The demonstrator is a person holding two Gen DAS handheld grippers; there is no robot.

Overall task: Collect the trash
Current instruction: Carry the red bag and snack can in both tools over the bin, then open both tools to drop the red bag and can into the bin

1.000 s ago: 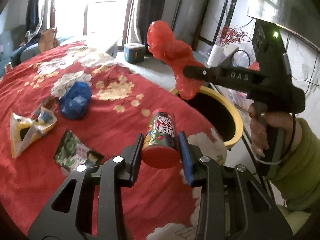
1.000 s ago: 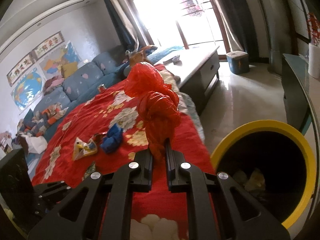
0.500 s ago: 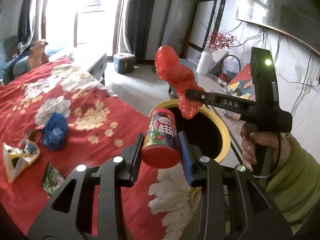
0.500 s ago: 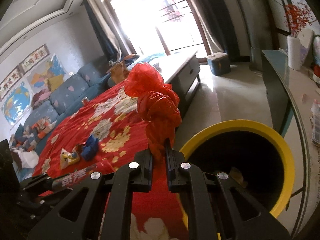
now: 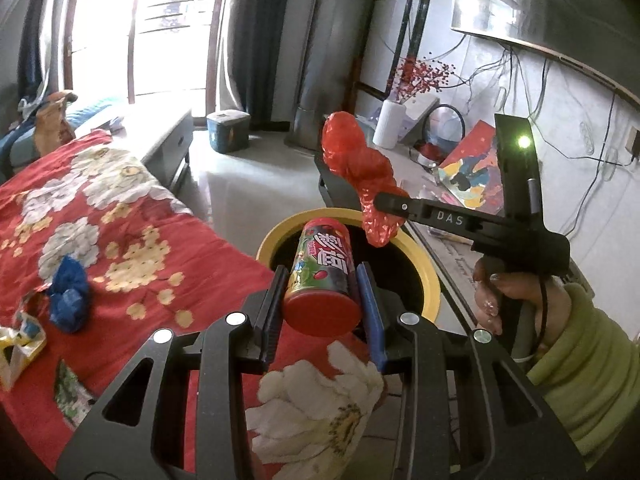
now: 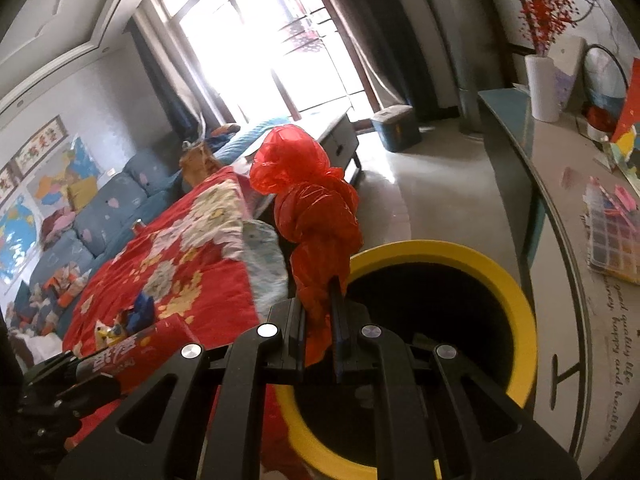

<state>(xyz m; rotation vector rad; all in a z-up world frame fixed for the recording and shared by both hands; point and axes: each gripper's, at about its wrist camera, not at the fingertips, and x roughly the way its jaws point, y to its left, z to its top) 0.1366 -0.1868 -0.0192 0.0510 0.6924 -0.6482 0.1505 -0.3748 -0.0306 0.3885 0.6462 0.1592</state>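
Note:
My left gripper point(image 5: 322, 296) is shut on a red-lidded snack can point(image 5: 324, 276) and holds it over the near rim of the yellow-rimmed black bin point(image 5: 430, 276). My right gripper point(image 6: 318, 316) is shut on a crumpled red plastic bag point(image 6: 312, 208) held above the bin point(image 6: 516, 304); it shows in the left wrist view point(image 5: 374, 202) over the bin's far rim, with the bag point(image 5: 360, 168) sticking up. The can also shows at lower left of the right wrist view point(image 6: 120, 356).
On the red floral cloth point(image 5: 132, 248) lie a blue crumpled bag point(image 5: 68, 292), a yellow-white wrapper point(image 5: 18, 344) and a green packet point(image 5: 72, 396). A long cabinet point(image 6: 560, 208) with a vase and boxes runs right of the bin. A blue sofa point(image 6: 96, 216) stands behind.
Both grippers have moved from above the cloth to the bin, each keeping its load. The red bag now hangs over the bin's opening and the can over its near rim.

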